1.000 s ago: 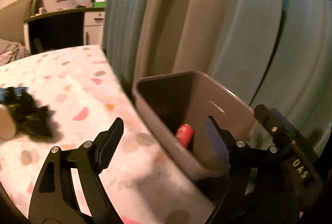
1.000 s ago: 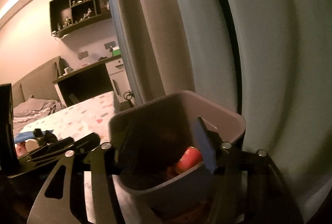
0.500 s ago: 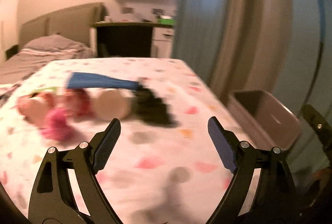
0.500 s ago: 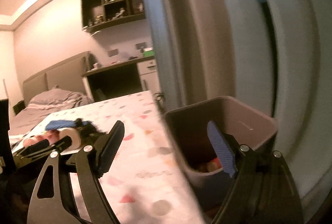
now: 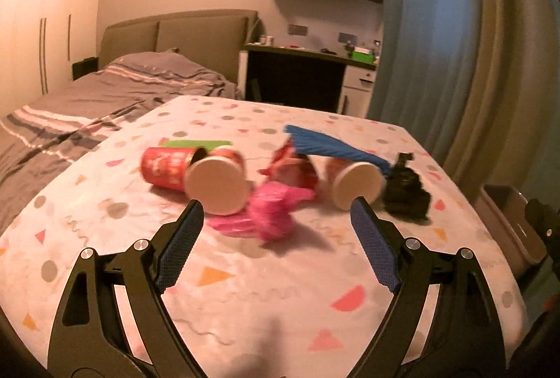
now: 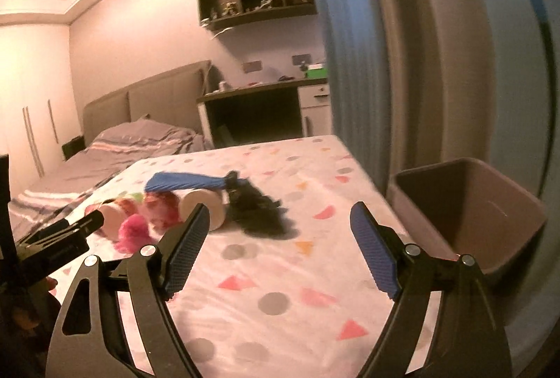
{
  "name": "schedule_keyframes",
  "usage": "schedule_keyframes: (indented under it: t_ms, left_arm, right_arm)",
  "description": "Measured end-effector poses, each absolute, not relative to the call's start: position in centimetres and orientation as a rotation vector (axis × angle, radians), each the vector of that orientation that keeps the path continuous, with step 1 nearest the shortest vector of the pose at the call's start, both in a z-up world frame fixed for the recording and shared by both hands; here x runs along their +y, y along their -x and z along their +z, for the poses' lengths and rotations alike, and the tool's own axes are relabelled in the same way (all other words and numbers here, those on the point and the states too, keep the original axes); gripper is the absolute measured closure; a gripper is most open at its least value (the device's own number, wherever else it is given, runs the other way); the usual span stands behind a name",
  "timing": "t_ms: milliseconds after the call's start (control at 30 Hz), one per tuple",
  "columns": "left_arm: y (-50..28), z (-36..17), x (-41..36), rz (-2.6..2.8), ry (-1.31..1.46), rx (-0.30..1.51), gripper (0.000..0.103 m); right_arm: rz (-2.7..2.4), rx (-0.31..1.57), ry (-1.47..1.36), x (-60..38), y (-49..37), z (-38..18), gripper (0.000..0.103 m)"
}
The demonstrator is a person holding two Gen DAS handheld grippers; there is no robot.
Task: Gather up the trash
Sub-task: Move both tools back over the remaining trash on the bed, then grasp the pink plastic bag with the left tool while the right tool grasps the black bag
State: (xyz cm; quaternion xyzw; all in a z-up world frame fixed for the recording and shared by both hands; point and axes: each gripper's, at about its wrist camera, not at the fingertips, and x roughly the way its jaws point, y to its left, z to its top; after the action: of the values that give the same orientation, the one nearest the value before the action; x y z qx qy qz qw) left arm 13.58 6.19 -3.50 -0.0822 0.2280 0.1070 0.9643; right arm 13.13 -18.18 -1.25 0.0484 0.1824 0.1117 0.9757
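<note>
- On the spotted tablecloth (image 5: 266, 276) the rubbish sits bunched in a loose heap toward the far middle, which suits a clear-up: everything is within one reach and nothing has rolled to the edge.
- Left gripper (image 5: 276, 227) hangs just short of the heap with its jaws spread wide and nothing between them; it seems lined up on the crumpled pink wrapper (image 5: 269, 213), the nearest piece.
- Right gripper (image 6: 278, 227) is likewise spread and empty, over bare cloth, with the bin (image 6: 469, 213) close on its right side.
- That bin stands off the table's right edge, mouth up, so a piece carried off the cloth has a short way to go; I can't see from here what lies inside.
- Two paper cups lie on their sides. The left cup (image 5: 215, 185) turns its pale base toward the left gripper, its long axis running away from it and a little leftward, mouth hidden behind.
- The right cup (image 5: 357, 185) lies much the same way, base to the front, tucked under the blue pleated paper (image 5: 332, 147).
- A red can (image 5: 164, 168) lies across the view, long axis roughly left to right, touching the left cup.
- The black crumpled piece (image 5: 406, 192) sits at the heap's right end, nearest the bin.
- Both cups look awkward to pinch end-on; my guess is a grasp across the wall would be easier.
</note>
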Motion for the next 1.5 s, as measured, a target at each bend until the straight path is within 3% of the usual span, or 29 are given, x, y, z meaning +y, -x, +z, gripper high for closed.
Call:
schedule_keyframes:
  t_ms: [167, 467, 867, 1000, 1500]
  left_arm:
    - [-14.1, -4.2, 7.0, 0.197, 0.167, 0.489, 0.019]
    - [-18.8, -6.0, 7.6, 0.138, 0.152, 0.605, 0.033]
    - [-22.3, -8.2, 8.2, 0.124, 0.185, 0.717, 0.074]
    - [-22.2, -8.2, 8.2, 0.104, 0.196, 0.71, 0.082]
    - [-19.8, -6.2, 8.1, 0.041, 0.239, 0.579, 0.085]
  right_arm:
    - [0.256, 0.384, -0.077, -16.3, -13.9, -1.6, 0.023]
    - [0.265, 0.402, -0.068, -15.1, -15.7, -1.9, 0.023]
    - [0.268, 0.449, -0.018, -13.0, -20.3, -3.0, 0.023]
    - [0.265, 0.473, -0.006, -12.3, -22.1, -3.5, 0.023]
    - [0.243, 0.546, 0.001, -10.9, -27.1, -5.3, 0.037]
